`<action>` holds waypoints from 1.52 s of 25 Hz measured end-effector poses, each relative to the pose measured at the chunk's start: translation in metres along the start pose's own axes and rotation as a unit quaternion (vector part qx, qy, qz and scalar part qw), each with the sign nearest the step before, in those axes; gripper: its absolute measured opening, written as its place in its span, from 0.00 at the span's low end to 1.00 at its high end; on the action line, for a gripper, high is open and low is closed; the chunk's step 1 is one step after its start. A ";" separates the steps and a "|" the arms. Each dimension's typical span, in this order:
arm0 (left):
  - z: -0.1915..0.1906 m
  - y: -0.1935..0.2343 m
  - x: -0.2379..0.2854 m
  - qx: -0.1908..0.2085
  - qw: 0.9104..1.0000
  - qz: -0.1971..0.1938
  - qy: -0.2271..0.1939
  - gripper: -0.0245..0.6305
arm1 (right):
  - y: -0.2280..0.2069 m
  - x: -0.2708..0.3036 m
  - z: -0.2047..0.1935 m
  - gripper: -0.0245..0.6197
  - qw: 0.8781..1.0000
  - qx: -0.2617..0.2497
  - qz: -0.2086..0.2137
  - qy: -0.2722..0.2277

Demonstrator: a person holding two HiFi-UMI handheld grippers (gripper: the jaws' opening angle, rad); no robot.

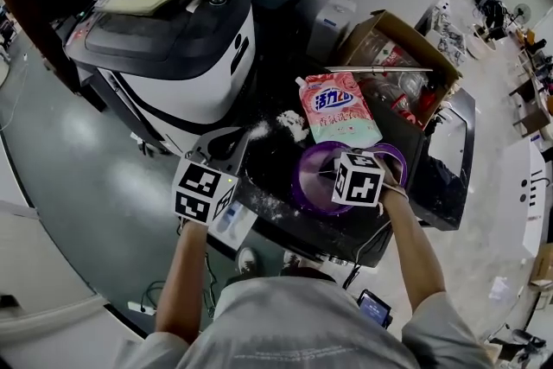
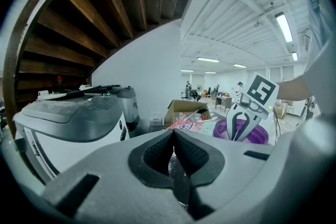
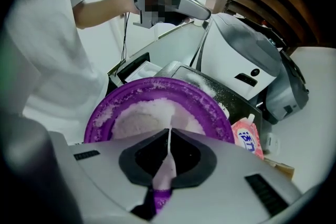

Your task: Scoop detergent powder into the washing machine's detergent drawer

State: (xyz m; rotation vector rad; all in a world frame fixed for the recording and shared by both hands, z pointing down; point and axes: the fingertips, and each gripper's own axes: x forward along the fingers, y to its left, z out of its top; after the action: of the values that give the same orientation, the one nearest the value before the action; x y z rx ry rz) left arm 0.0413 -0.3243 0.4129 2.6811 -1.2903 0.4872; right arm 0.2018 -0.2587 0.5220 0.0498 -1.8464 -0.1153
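A purple bowl [image 1: 302, 179] holding white powder [image 3: 144, 118] sits on a black top dusted with powder [image 1: 268, 186]. My right gripper [image 1: 328, 173] hangs over the bowl's near rim. It is shut on a thin purple scoop handle [image 3: 156, 198] that is coated in powder and seen edge-on. My left gripper [image 1: 232, 136] is shut, with nothing visible in it, over the black top's left corner beside the white washing machine [image 1: 173, 47]. A pink detergent pouch [image 1: 337, 108] lies behind the bowl. Below the left gripper a white compartment [image 1: 233, 225] with a blue part juts out; it may be the drawer.
An open cardboard box [image 1: 397, 47] with bottles stands at the back right. Spilled powder [image 1: 289, 124] lies by the pouch. A small device [image 1: 374, 308] hangs at the person's waist. Cables lie on the floor at lower left. People stand far off in the hall.
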 end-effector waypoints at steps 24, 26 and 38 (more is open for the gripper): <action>-0.015 0.000 -0.007 -0.005 1.000 -0.006 0.009 0.05 | 0.038 0.004 -0.002 0.06 0.993 0.035 0.112 0.014; -0.014 -0.001 -0.008 -0.004 1.000 -0.008 0.008 0.05 | 0.042 0.004 -0.004 0.06 0.991 0.043 0.122 0.018; -0.006 -0.005 -0.007 0.005 1.000 -0.022 -0.002 0.05 | 0.059 -0.005 -0.003 0.07 0.984 0.085 0.154 0.016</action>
State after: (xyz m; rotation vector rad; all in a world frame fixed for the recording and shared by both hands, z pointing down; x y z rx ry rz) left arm 0.0398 -0.3144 0.4162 2.7148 -1.2294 0.4838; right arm 0.2078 -0.1994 0.5247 -0.1139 -1.8049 0.2570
